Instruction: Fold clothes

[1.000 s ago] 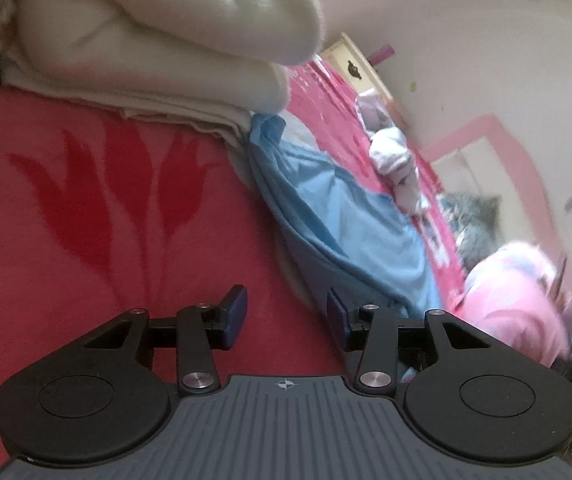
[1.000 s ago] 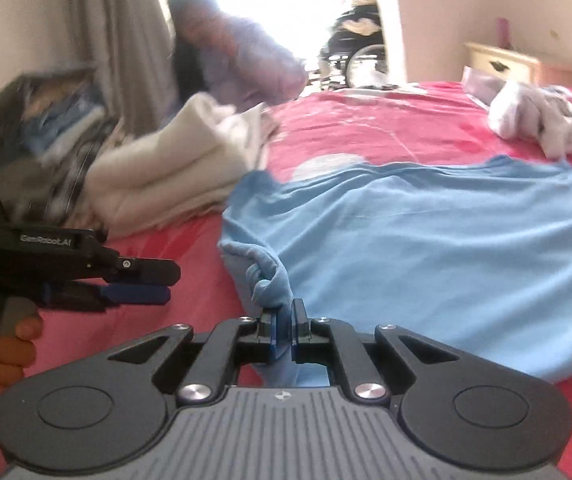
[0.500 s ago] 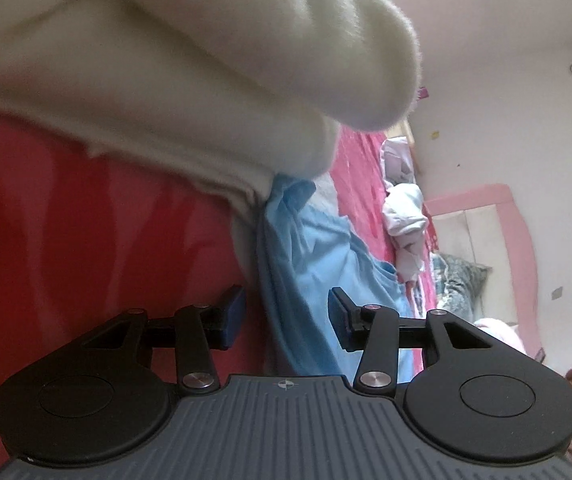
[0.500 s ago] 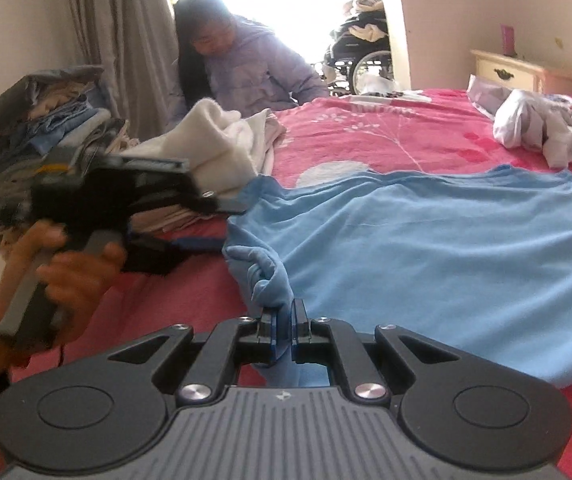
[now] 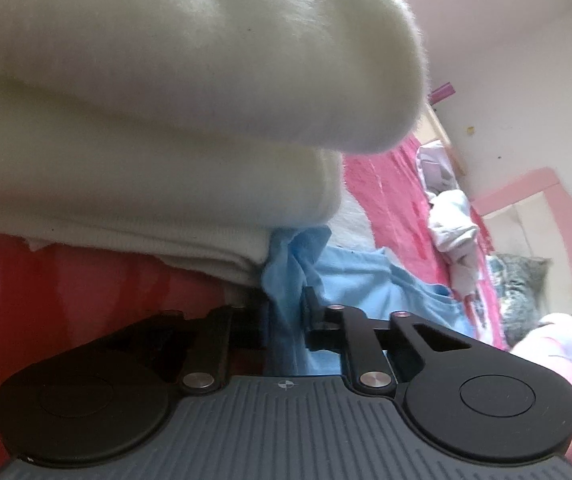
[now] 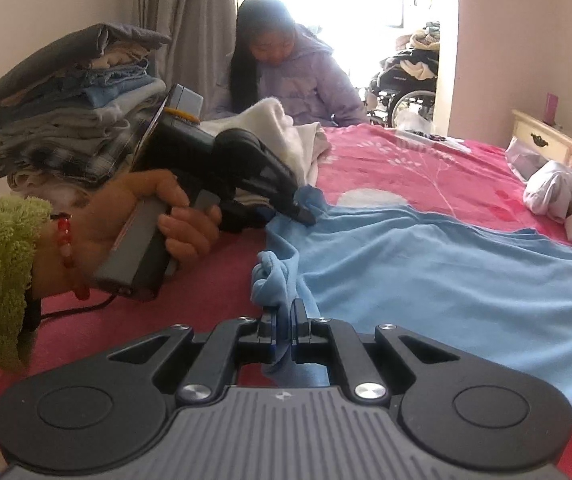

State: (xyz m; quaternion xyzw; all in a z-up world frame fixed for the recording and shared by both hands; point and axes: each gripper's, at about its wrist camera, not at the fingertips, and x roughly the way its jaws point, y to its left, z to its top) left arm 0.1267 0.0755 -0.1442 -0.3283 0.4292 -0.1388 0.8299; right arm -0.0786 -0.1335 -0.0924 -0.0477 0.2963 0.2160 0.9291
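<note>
A light blue shirt (image 6: pixel 446 280) lies spread on the pink bedspread (image 6: pixel 386 160). My right gripper (image 6: pixel 283 320) is shut on a bunched corner of the shirt at its near left edge. My left gripper (image 5: pixel 286 308) has a far corner of the shirt (image 5: pixel 290 276) between its fingers, which have closed in on the cloth; in the right wrist view the left gripper (image 6: pixel 304 210) sits at the shirt's far left corner. A folded white fleece garment (image 5: pixel 165 100) lies just above the left gripper.
A tall stack of folded clothes (image 6: pixel 73 108) stands at the left by the curtain. A person in a purple hoodie (image 6: pixel 298 76) sits behind the bed. A crumpled pale garment (image 6: pixel 566 200) lies at the right. A nightstand (image 6: pixel 546 140) stands by the wall.
My left gripper has moved forward to the shirt's far corner under the white fleece, and its fingers have closed in on the blue cloth. My right gripper has stayed shut on its corner.
</note>
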